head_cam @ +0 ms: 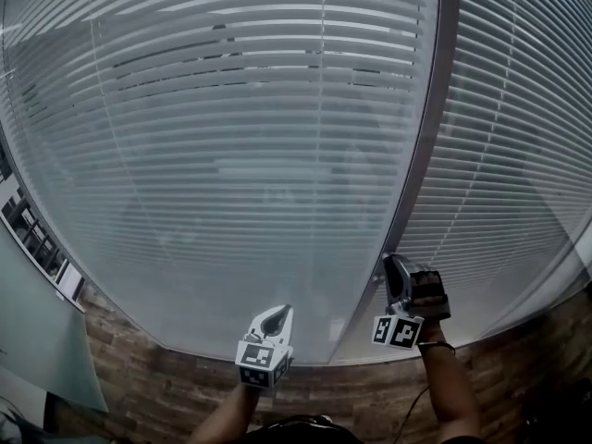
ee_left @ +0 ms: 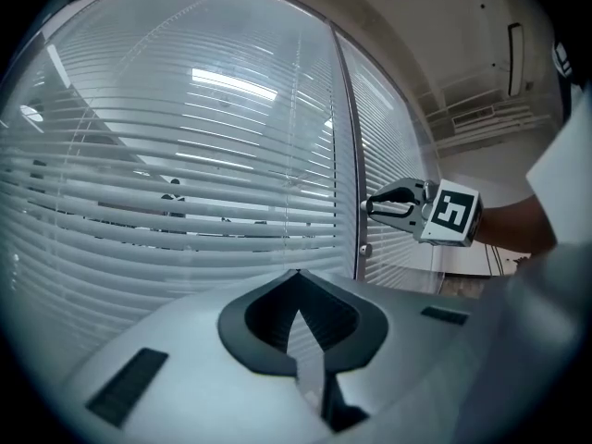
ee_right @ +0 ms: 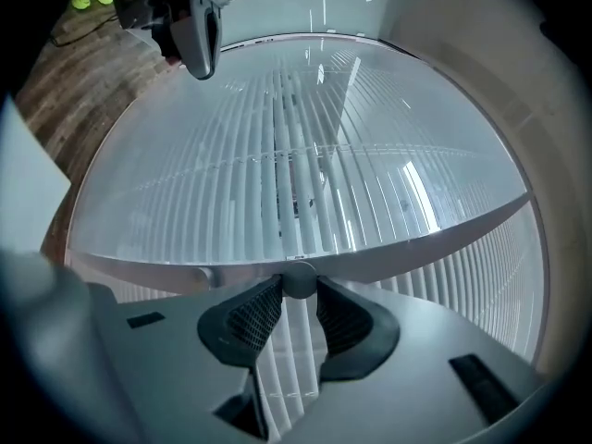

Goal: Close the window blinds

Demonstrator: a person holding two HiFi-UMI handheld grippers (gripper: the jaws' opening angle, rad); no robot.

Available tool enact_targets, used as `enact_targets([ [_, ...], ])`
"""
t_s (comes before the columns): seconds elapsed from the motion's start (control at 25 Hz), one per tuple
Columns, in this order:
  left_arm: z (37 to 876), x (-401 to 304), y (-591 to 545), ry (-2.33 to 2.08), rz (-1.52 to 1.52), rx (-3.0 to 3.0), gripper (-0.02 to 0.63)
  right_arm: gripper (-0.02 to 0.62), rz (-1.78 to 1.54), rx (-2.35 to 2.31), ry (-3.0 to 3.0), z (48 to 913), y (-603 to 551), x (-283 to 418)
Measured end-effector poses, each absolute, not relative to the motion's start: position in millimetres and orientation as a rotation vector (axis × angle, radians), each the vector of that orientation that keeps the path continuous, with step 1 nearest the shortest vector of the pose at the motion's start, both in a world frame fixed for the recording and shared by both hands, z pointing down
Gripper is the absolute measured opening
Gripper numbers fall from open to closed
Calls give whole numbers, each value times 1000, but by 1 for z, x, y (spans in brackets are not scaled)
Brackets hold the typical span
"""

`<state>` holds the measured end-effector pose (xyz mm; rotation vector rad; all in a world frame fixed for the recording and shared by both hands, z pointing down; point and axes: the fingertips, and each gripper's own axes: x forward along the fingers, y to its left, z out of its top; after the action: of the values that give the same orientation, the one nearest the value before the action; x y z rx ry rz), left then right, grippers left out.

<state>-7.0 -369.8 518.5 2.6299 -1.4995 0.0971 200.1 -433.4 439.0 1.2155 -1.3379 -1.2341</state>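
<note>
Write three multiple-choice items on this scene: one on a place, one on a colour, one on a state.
1. Where does the knob sit?
A. on the floor
B. on the upright frame
C. between the left gripper's jaws

2. What colour is the floor?
A. brown
B. green
C. white

3. How does the right gripper stand?
A. open and empty
B. shut on a slat
C. shut on the knob

Answers:
1. B: the right gripper view shows the knob standing out from the frame.
2. A: the head view shows brown wood planks below the window.
3. C: both pads press against the round knob in the right gripper view.
</note>
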Motion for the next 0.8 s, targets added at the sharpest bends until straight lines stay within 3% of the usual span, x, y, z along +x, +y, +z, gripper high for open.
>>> enact_targets([
  [0.24,520,-6,-368,-1485,102,2631,0,118,-1158,1390,-1496,438,-428,200],
  [0.56,521,-13,-365,-1495,105,2618,0,120,-402,2000,-2248,424,-426,205],
  [0.8,518,-1,-356,-1464,98,2658,0,133,-87,2192,-2320,429,-435,212],
])
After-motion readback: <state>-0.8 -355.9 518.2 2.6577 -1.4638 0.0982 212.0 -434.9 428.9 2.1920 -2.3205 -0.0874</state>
